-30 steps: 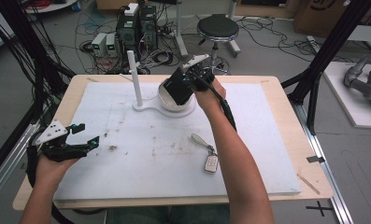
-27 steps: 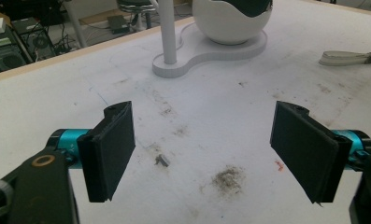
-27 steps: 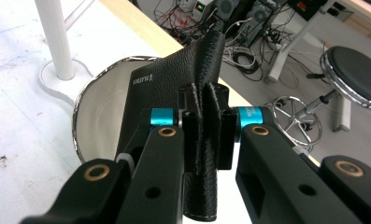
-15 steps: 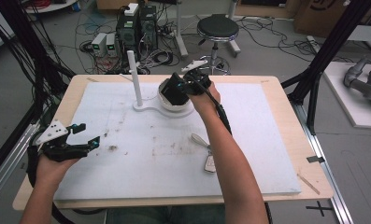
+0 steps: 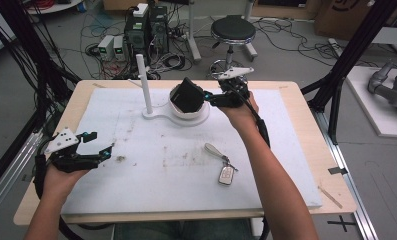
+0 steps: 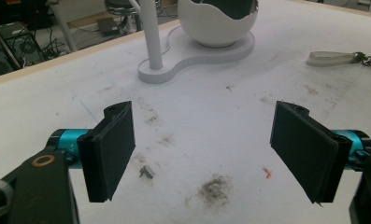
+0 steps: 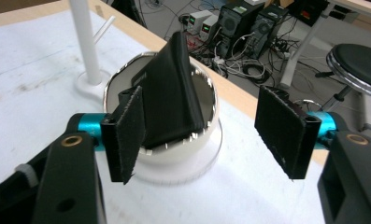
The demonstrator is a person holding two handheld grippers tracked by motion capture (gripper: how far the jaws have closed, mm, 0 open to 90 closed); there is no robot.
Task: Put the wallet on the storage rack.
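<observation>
A black wallet [image 5: 188, 95] stands tilted in a white bowl [image 5: 178, 109] at the back middle of the table; in the right gripper view the wallet [image 7: 171, 98] leans inside the bowl's rim [image 7: 211, 105]. My right gripper [image 5: 211, 97] sits just right of the bowl. Its jaws have just been opening and now stand wide, with the wallet ahead of the left pad [image 7: 127, 135] and nothing pressed between them. My left gripper [image 5: 101, 144] rests open at the table's left side, empty, above the bare white mat [image 6: 206, 154].
The bowl shares a white base with an upright post [image 5: 143, 82]. A key fob [image 5: 227, 174] with a grey strap [image 5: 216, 151] lies at the centre right of the mat. A stool [image 5: 232, 30] and computers stand beyond the far edge.
My right gripper has let go of the wallet, opened, and drawn back to the right of the bowl. The wallet stays leaning in the bowl. The left gripper has not moved.
</observation>
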